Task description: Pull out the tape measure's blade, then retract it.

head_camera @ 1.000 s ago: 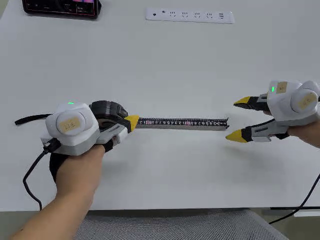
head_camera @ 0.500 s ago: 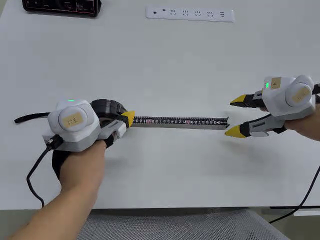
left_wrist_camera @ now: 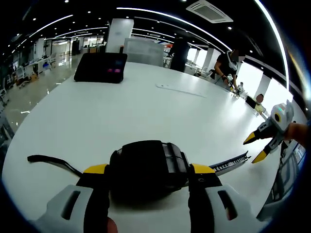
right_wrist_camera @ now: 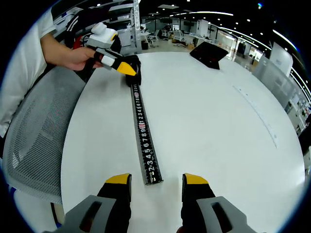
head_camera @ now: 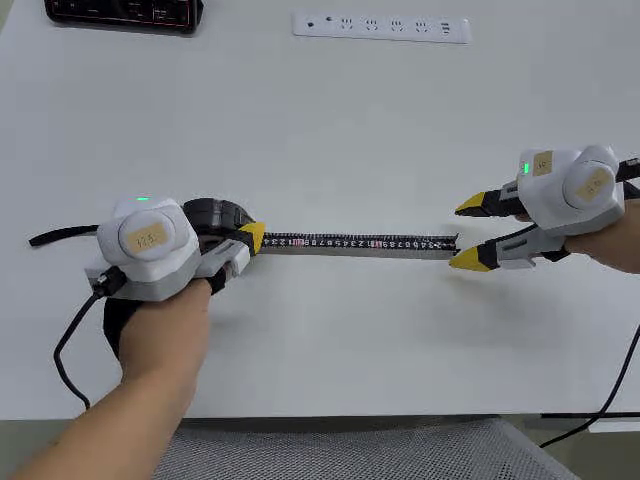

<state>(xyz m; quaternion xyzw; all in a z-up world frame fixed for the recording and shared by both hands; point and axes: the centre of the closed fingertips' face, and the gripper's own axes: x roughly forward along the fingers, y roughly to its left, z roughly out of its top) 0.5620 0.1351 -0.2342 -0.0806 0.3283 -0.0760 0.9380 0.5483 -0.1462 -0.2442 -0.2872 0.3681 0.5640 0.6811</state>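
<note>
my left gripper (left_wrist_camera: 148, 169) is clenched on the tape measure (head_camera: 215, 215) at the left of the table (head_camera: 330, 120). its blade (head_camera: 365, 243) lies flat, pointing right, and ends between the spread jaws of my right gripper (head_camera: 465, 235). the left gripper hides much of the case, and the blade's very tip is too small to make out.

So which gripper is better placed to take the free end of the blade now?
The right gripper. Its open jaws face the free end of the blade, which lies between their tips. The left gripper is shut on the tape measure case at the far end.
</note>
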